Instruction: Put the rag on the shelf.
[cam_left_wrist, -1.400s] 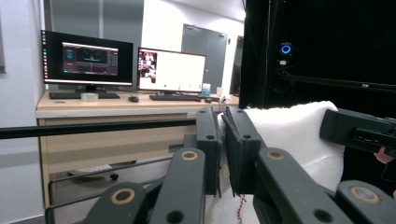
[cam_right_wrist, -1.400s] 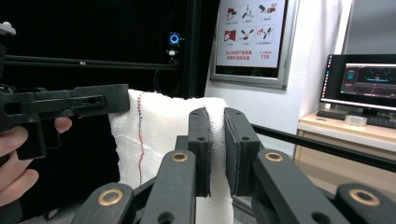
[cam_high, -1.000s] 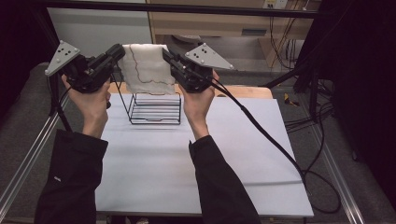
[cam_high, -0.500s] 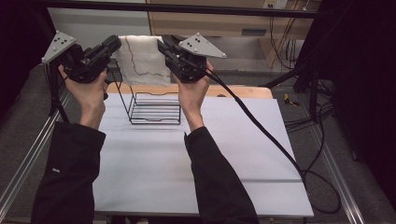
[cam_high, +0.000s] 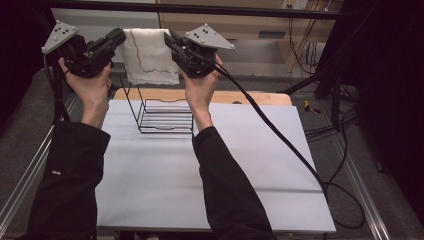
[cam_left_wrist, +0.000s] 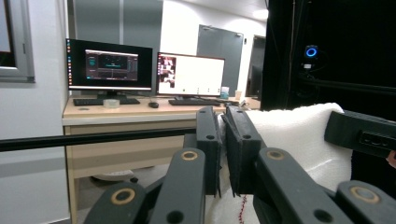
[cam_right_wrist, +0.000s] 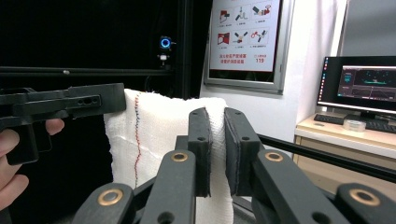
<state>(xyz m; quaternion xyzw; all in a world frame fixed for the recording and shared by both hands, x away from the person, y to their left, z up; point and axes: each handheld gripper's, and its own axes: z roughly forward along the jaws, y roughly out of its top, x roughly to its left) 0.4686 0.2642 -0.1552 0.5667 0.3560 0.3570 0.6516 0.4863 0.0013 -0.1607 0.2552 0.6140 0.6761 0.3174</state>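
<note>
Cloth (cam_high: 150, 56) higher above wire rack (cam_high: 165, 116)

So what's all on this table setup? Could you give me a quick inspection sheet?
Surface: white table top, bare near the person.
Job's things: white cloth with coloured stitching, held up above a black wire rack.
Clutter: nothing seen.
Grippers: left gripper and right gripper each shut on the cloth's top edge.
Cables: black cable trails from the right gripper off the table.
Surroundings: desk with monitors, wall poster.
</note>
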